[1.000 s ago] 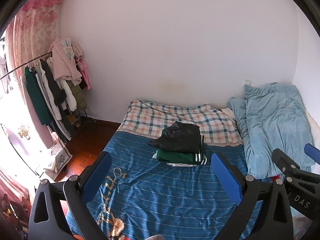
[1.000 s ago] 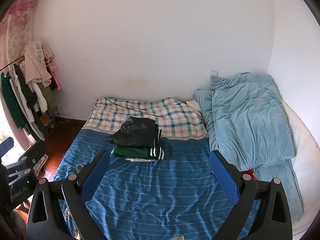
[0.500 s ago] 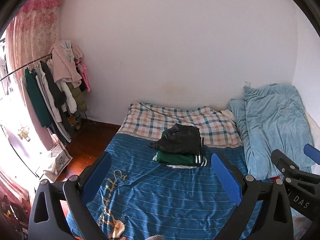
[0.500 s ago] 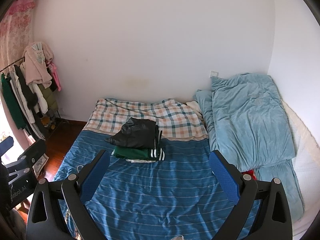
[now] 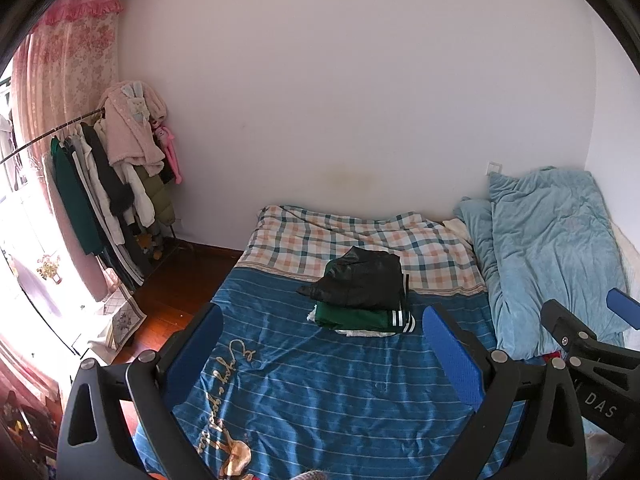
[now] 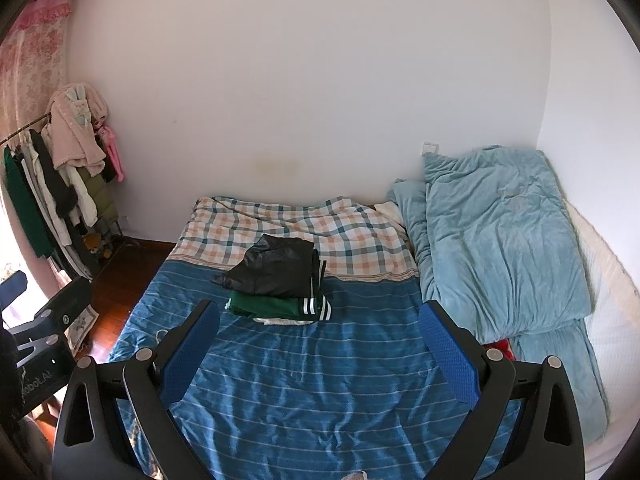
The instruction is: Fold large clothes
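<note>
Hovering above the bed (image 5: 344, 392), two sets of tongs hang released and empty: left tongs (image 5: 320, 356) and right tongs (image 6: 320, 354). Left of the bed, one clothes rack (image 5: 100, 184) stands crowded. On the bed's middle, one stack of folded clothes (image 6: 276, 284), seemingly three garments, sits finished. One light-blue duvet (image 6: 500, 240) lies right, apparently cleared aside.

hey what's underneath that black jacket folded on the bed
Under the black jacket lies a folded green garment with white stripes at one end, and beneath that a sliver of white cloth. How much more that white piece extends is hidden by the stack.
</note>
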Demonstrator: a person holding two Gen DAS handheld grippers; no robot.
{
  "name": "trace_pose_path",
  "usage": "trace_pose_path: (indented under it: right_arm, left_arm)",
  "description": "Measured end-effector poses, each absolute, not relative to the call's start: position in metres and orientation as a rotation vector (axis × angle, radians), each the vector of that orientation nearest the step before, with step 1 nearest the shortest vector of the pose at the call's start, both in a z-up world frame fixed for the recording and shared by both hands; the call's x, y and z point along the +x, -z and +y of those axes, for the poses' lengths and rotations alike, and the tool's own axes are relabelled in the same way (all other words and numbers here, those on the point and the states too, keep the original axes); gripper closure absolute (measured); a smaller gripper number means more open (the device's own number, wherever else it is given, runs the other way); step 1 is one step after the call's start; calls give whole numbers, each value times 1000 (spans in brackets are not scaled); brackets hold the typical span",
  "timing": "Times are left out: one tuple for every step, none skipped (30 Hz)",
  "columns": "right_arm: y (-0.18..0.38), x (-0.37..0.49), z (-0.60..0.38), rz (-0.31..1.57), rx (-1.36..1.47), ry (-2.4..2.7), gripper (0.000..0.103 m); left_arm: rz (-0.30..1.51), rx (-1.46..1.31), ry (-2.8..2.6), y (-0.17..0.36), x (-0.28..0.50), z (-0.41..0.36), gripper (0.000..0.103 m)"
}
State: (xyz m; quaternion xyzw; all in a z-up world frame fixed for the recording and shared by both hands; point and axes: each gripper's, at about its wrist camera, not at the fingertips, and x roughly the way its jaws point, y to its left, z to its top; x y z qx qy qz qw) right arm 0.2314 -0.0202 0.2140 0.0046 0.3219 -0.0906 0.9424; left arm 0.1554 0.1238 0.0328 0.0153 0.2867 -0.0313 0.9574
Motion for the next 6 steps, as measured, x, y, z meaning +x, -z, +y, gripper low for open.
trace_pose_path:
  right_arm:
    - [-215,232,-20,656,11,185,2]
    - [-215,234,-18,657,10,183,2]
    - [-215,234,-18,658,10,183,2]
    - [-215,235,-18,659,11,183,2]
    - [-215,234,-18,657,10,184,2]
    - [-215,234,-17,657,8,186,2]
  left_arm:
    - [582,32,63,-32,154,123,1]
    - [581,35,63,-32,155,124,1]
    - [580,34,60,-32,155,123,1]
    - [576,35,56,-33,155,124,1]
    - [574,39,55,-35,155,125,1]
    - [574,41,58,-34,155,127,1]
